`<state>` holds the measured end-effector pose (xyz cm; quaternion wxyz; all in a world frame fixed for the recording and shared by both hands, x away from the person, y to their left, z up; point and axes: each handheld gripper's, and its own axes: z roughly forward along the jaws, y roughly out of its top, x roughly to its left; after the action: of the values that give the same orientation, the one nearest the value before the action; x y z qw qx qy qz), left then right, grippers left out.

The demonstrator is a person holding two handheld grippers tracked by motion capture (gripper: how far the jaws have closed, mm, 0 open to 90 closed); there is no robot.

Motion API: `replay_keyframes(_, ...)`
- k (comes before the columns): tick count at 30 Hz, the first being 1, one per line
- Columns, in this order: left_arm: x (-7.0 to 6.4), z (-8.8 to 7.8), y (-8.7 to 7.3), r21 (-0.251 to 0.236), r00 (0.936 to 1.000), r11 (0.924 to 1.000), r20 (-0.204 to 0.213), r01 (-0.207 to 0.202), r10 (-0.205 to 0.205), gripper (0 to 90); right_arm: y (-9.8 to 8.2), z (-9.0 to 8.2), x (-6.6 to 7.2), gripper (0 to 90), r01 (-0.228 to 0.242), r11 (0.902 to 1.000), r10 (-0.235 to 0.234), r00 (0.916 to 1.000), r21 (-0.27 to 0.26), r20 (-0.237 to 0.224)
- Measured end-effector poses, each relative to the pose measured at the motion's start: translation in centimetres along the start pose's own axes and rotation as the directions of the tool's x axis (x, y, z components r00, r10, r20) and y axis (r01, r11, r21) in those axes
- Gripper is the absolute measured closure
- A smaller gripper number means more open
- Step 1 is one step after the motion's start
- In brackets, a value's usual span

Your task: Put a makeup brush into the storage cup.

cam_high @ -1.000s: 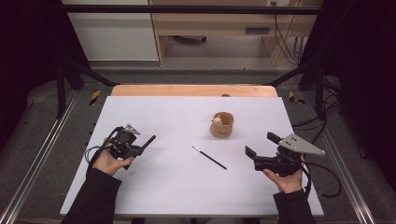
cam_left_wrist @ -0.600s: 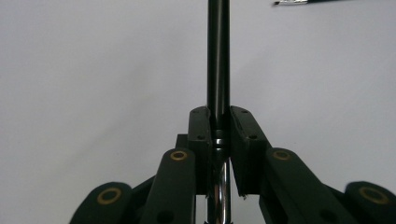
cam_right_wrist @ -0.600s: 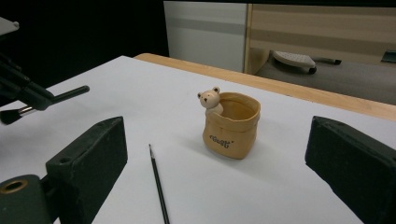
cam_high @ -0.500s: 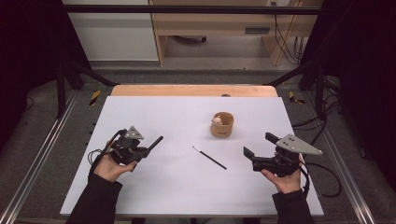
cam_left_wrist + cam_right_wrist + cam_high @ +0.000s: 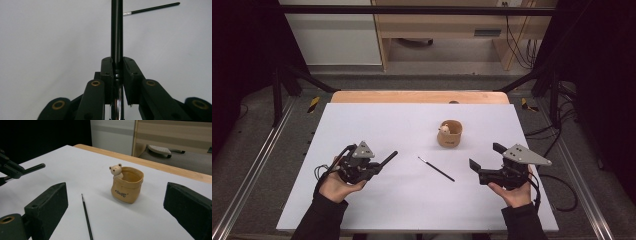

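left gripper (image 5: 388, 156) clamping black pen (image 5: 116, 30) (upright)

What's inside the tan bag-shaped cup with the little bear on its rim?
Nothing shows inside the tan bag-shaped cup; only its smooth inner wall is in sight. The small cream bear peeks over the rim. The cup's bottom is hidden by the front wall.
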<state>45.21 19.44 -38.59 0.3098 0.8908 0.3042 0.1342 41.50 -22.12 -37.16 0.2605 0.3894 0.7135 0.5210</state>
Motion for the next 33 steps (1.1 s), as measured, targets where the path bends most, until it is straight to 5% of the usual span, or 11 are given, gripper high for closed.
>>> replay_keyframes(26, -2.4, 0.4, 1.5, -0.012, 0.9925, 0.9968, 0.092, -0.08, 0.08, 78.9, 0.7, 1.4, 1.9, 6.8, 0.086, 0.9944, -0.083, 0.9955, 0.062, -0.045)
replay_keyframes(33, -2.7, 0.4, 2.0, -0.011, 0.9902, 0.9958, 0.106, -0.091, 0.091, 78.9, 0.9, 2.2, 2.8, 7.4, 0.152, 0.9817, -0.145, 0.9869, 0.115, -0.071)
